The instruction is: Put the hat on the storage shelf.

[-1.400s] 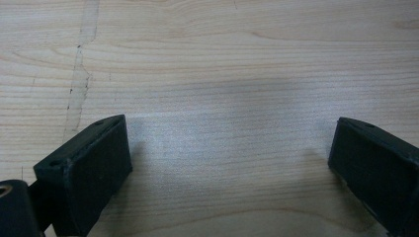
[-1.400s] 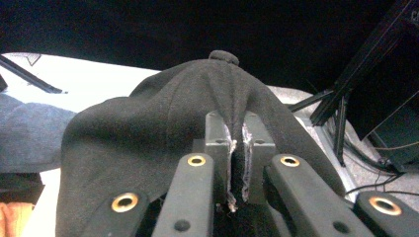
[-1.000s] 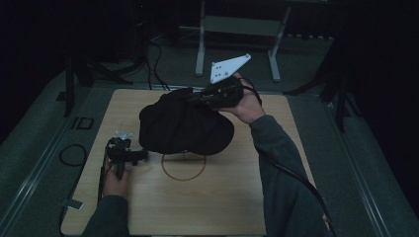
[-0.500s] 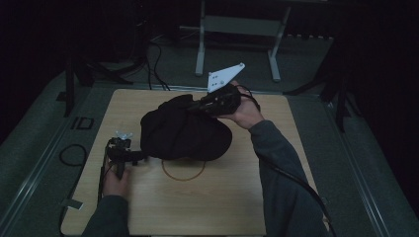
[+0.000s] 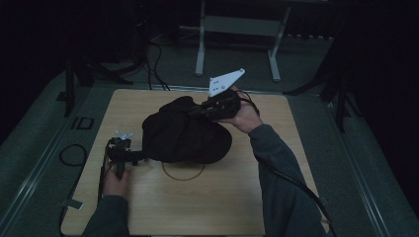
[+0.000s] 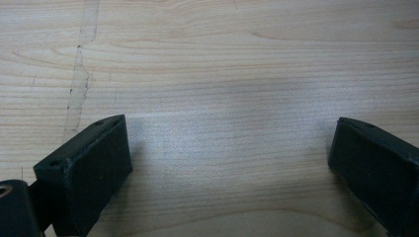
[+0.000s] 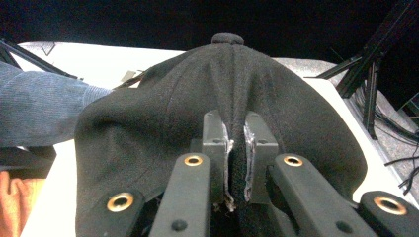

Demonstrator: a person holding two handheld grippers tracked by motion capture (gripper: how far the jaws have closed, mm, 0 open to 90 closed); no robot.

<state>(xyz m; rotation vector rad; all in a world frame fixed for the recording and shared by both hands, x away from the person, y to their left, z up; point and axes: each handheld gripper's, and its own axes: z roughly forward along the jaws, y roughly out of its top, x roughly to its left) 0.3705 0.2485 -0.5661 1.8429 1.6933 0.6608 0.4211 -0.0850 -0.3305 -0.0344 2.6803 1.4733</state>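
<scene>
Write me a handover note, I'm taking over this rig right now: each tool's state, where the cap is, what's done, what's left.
Right tool: shut on a fold of the black cap, holding it at the far side.
Left tool: open, nothing between its jaws, resting on the wooden table just left of the cap.
Cap: low over the table, overlapping the far edge of the drawn circle.
Done: cap gripped.
Left: probably set it on the circle, then release.
</scene>
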